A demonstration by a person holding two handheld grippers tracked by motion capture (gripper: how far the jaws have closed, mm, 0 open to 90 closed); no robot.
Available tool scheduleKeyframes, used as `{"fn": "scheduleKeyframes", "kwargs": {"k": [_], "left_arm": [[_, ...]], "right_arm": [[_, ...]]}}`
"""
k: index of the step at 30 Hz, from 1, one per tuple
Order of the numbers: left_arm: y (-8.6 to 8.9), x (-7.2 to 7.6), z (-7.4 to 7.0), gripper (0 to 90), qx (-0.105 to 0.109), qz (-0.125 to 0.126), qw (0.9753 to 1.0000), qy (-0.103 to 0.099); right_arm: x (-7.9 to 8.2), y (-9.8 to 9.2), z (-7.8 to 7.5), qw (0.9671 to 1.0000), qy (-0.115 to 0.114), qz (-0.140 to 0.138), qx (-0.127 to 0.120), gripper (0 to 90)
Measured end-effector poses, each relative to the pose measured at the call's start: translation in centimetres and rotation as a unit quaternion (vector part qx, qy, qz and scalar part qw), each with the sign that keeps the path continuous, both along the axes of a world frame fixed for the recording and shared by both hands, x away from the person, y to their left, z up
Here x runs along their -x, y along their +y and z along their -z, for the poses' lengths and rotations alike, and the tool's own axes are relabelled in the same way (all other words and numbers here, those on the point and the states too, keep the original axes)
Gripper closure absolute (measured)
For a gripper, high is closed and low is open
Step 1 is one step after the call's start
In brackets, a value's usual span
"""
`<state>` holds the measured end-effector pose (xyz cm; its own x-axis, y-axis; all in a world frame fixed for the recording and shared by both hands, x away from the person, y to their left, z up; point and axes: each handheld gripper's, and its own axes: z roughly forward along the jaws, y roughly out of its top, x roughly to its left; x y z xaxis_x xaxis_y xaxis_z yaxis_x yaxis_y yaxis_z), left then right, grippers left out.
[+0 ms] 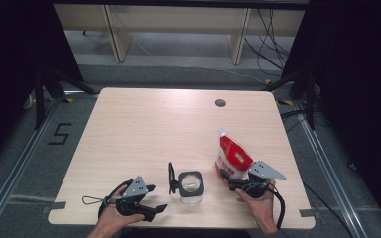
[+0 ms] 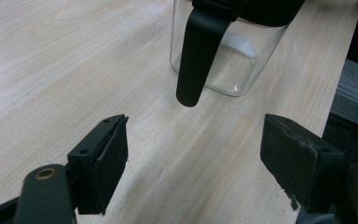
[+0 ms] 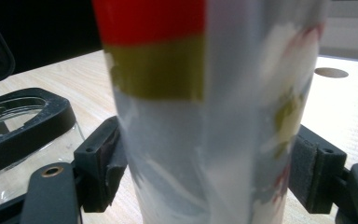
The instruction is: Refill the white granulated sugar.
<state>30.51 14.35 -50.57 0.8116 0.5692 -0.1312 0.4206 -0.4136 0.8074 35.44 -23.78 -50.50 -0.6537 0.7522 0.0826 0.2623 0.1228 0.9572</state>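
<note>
The red-and-white pouch (image 1: 232, 157), banded in olive, stood just right of the glass jar (image 1: 191, 184). The right gripper (image 1: 239, 184) clamped its base; the left gripper (image 1: 155, 198) gaped empty beside the jar.

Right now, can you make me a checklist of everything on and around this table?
Surface: light wooden table, round cable hole near the far edge.
Job's things: red and white pouch standing upright; glass jar with black rim, lid flipped open.
Clutter: nothing seen.
Grippers: left gripper open, aimed at the jar; right gripper closed on the pouch's sides.
Cables: one trailing from each gripper; more on the floor at far right.
Surroundings: grey floor, black curtains, a taped 5 on the floor.
</note>
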Motion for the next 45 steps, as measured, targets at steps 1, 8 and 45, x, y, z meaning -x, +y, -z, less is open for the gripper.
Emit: {"fn": "scheduleKeyframes", "kwargs": {"k": [1, 8, 45], "left_arm": [[0.0, 0.0, 0.0, 22.8, -0.002, 0.001, 1.0, -0.001], [0.0, 0.0, 0.0, 22.8, -0.005, 0.004, 1.0, -0.005], [-0.1, 0.1, 0.1, 23.1, -0.006, 0.008, 1.0, 0.0]], "right_arm": [[-0.1, 0.0, 0.1, 1.0, -0.006, 0.002, 0.005, 24.6], [-0.1, 0.5, 0.2, 0.9999, 0.008, 0.003, 0.006, 25.9], [-0.6, 1.5, 1.0, 0.9994, 0.016, 0.012, 0.027, 31.1]]}}
